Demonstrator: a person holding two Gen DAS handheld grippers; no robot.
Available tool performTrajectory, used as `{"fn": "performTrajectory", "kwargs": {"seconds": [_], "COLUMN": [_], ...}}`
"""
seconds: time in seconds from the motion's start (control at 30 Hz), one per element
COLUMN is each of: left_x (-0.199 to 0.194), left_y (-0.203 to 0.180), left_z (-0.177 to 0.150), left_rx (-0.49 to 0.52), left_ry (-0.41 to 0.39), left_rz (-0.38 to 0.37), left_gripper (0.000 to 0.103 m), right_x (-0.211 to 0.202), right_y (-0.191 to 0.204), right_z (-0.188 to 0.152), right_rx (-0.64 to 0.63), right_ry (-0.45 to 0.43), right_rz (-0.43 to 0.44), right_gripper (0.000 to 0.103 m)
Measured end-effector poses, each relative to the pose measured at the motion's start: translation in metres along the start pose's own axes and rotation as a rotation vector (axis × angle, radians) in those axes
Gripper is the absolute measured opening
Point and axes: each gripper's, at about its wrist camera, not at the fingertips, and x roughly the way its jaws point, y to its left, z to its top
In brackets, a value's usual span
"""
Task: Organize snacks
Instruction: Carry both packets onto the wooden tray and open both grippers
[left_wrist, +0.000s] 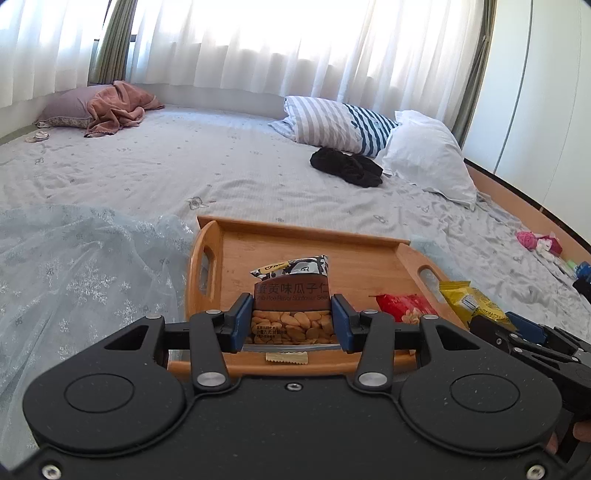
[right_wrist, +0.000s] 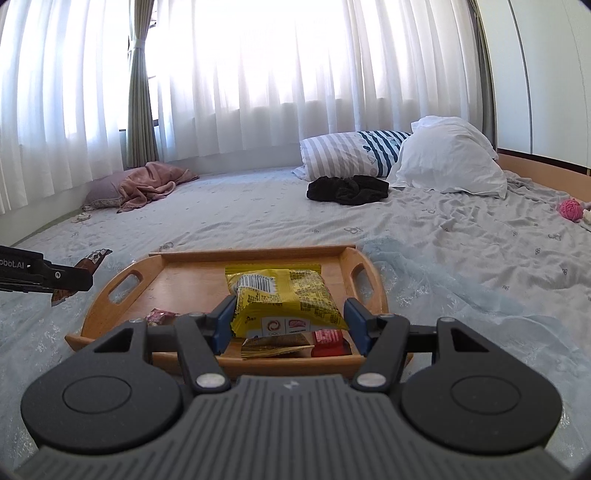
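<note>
The sunflower seed packet (left_wrist: 293, 314) is showing a brown band with printed lettering, a black-and-white patterned top seal with a yellow corner, and a clear window through which pale tan seeds are visible. It is sitting upright between the blue pads of the left gripper (left_wrist: 293, 319), which are pressing on its two sides, so the jaws are standing narrow and holding it. The packet is hanging above the near part of the wooden tray (left_wrist: 295, 243), a smooth honey-coloured board with raised walls and oval handle slots at both ends.

The yellow snack bag (right_wrist: 286, 297) is glossy, crinkled foil with a barcode near its top and small logos near its lower edge. The right gripper (right_wrist: 290, 321) is clasping it at a middling width, its blue pads touching the bag's left and right edges, above the tray's near half. Under it, in the tray's near corner, a tan wrapper (right_wrist: 271, 349) and a red packet (right_wrist: 328, 341) are lying flat. Another red packet (left_wrist: 404, 306) is lying at the tray's right side in the left wrist view.

The tray is resting on sheer pale blue fabric (left_wrist: 85, 280) with glittery snowflakes, spread over a wrinkled grey bed sheet (left_wrist: 221, 166).
</note>
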Motion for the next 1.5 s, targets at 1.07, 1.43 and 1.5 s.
{"fn": "performTrajectory", "kwargs": {"seconds": [1.07, 1.43, 1.5], "left_x": [0.154, 0.176, 0.178], "left_y": [-0.002, -0.005, -0.006], "left_z": [0.039, 0.028, 0.026], "left_rx": [0.041, 0.058, 0.061], "left_ry": [0.178, 0.212, 0.216], "left_rz": [0.066, 0.080, 0.080], "left_gripper": [0.043, 0.043, 0.043], "right_x": [0.141, 0.159, 0.161], "right_y": [-0.027, -0.019, -0.019], "right_z": [0.042, 0.034, 0.033], "right_rx": [0.042, 0.017, 0.021], "right_ry": [0.205, 0.236, 0.241], "right_rz": [-0.067, -0.082, -0.081], "right_gripper": [0.064, 0.064, 0.064]}}
